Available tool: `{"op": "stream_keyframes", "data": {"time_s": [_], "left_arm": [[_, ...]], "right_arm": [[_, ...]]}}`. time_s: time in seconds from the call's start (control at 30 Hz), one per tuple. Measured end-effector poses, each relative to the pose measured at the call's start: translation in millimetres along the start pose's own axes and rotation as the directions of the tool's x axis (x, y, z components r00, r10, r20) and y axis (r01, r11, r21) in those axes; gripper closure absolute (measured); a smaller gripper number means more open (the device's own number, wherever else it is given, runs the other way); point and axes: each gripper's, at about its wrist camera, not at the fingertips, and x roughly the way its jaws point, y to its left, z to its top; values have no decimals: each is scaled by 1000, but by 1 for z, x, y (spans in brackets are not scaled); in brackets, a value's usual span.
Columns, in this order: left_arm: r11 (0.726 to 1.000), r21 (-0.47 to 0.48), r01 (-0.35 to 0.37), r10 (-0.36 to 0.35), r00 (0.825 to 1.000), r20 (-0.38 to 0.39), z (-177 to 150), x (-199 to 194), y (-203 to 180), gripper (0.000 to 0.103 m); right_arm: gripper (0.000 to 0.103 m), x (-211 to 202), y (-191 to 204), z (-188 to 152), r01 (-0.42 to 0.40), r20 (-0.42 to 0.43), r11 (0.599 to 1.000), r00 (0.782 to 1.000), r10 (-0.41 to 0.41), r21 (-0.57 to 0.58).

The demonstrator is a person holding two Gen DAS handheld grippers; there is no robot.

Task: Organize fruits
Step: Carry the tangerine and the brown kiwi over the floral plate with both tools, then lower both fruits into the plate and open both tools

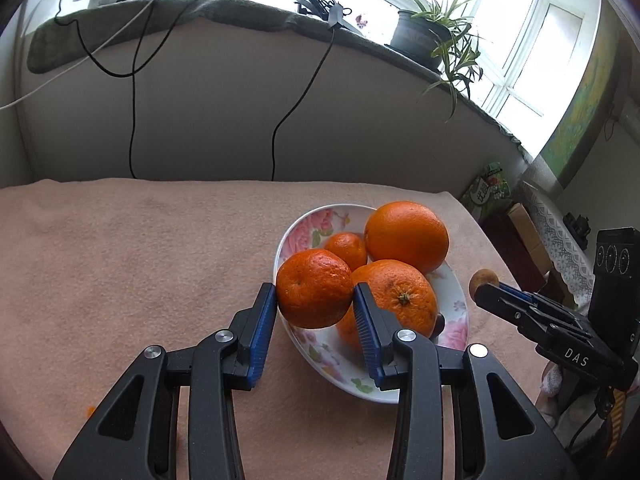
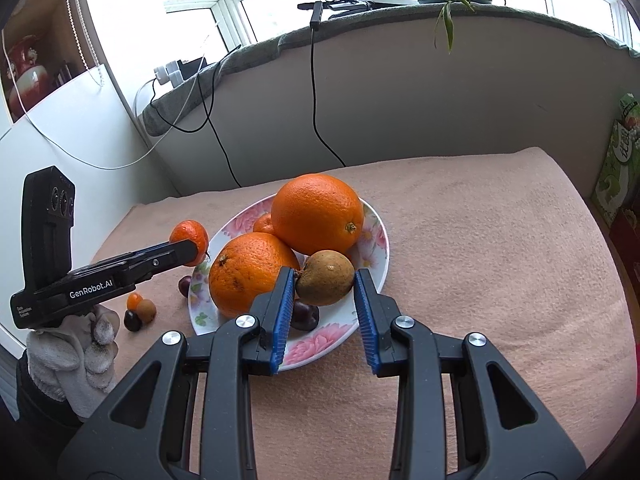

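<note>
The floral plate [image 2: 376,236] served as the reference point; it sat on a pinkish-beige cloth [image 2: 480,240] covering the table. The left gripper [image 1: 315,300] had its blue pads closed against both sides of a tangerine [image 1: 314,288], which it held clear of the cloth, over the plate's near-left rim as its own wrist view showed it. The right gripper [image 2: 325,280] was likewise clamped on a brown, rough-skinned fruit [image 2: 325,278], possibly a kiwi, held over the near part of the plate. On the plate lay a large orange [image 2: 318,213] at the far side, a second large orange [image 2: 250,274] nearer and to the left, and a small tangerine [image 2: 264,224] partly hidden behind them. A dark, plum-like fruit [image 2: 306,317] lay on the plate under the held brown fruit. On the cloth, off the plate's left side in the right wrist view, another dark fruit [image 2: 185,285] lay just beside the rim, and farther left a small orange fruit [image 2: 134,301], a small brown fruit [image 2: 146,310] and a dark fruit [image 2: 132,321] were clustered together. A hand in a white knitted glove [image 2: 72,352] gripped the left tool. A potted plant [image 1: 424,36] stood on the windowsill beyond the plate.
</note>
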Motion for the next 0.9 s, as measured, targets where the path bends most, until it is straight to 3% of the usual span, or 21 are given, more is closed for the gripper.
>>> {"op": "stream_keyframes", "data": {"time_s": [0.9], "left_arm": [[996, 63, -69, 70, 998, -10, 0, 10, -9, 64]], "right_arm": [[70, 7, 5, 0, 24, -19, 999, 999, -25, -30]]}}
